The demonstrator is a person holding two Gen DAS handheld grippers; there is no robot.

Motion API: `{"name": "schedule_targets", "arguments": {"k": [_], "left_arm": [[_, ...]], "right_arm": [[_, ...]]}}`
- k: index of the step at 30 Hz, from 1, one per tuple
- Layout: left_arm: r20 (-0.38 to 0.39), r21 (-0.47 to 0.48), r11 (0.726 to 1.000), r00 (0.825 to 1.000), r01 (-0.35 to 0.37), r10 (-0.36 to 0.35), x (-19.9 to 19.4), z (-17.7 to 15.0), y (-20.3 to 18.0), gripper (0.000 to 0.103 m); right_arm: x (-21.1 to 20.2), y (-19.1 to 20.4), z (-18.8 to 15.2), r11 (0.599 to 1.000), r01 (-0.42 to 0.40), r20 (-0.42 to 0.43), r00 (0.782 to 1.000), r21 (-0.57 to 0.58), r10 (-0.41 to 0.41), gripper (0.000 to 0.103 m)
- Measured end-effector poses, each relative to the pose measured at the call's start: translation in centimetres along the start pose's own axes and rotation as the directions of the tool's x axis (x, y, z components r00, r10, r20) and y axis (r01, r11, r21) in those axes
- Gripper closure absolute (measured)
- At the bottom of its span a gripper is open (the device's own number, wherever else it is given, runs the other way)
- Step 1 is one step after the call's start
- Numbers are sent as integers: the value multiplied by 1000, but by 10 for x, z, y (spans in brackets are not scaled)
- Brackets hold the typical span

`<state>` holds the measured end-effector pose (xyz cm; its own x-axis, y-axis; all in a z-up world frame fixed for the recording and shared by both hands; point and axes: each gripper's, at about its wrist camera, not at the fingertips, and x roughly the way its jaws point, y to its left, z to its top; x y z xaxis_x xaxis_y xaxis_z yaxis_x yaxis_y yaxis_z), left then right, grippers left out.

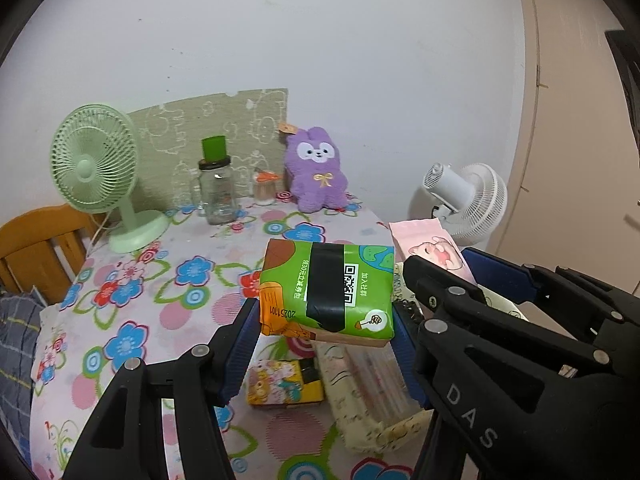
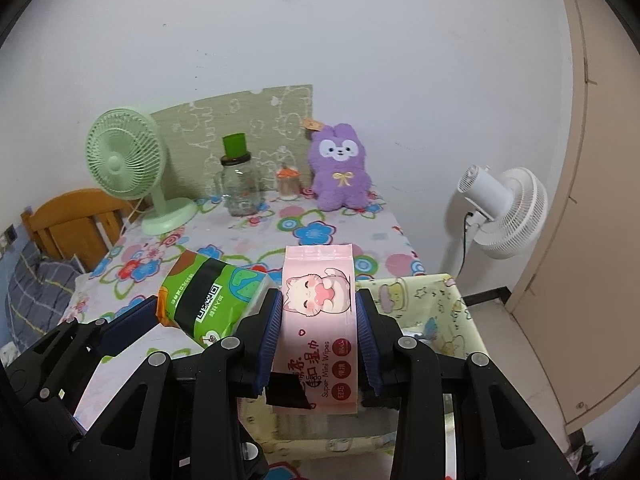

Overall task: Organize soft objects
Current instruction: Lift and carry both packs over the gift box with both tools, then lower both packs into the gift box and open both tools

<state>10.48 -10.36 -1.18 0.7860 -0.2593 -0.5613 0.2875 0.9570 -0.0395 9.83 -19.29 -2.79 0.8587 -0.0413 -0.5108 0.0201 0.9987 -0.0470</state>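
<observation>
- Left gripper was part-open, clamped on the green tissue pack, held clear above the table.
- Right gripper was narrower, pinching the pink wipes pack.
- Fabric bin sat at 3 o'clock of the wipes pack.
- Judged best: keep both packs level, lower fully into the bin before releasing.

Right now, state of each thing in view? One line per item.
left gripper: shut on green tissue pack, off the table
right gripper: shut on pink wipes pack
green tissue pack: held, black tape across it
pink wipes pack: held above the fabric bin
fabric bin: open
glass jar: upright, lid on
purple plush: sitting upright
</observation>
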Motion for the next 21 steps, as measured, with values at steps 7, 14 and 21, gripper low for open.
{"name": "schedule_targets", "arguments": {"k": [7,14,21], "left_arm": [[-19,18,999,999,27,-26,17,4,-16,38],[-48,36,998,998,44,-42,36,3,-32,38],[-101,53,997,993,62,-56,57,-2,-46,34]], "right_arm": [[13,-20,-1,999,21,-15,1000,26,-21,63],[28,-40,-6,998,20,-34,999,55,-18,63],[44,-58,-14,996,29,-80,997,82,-22,63]]}}
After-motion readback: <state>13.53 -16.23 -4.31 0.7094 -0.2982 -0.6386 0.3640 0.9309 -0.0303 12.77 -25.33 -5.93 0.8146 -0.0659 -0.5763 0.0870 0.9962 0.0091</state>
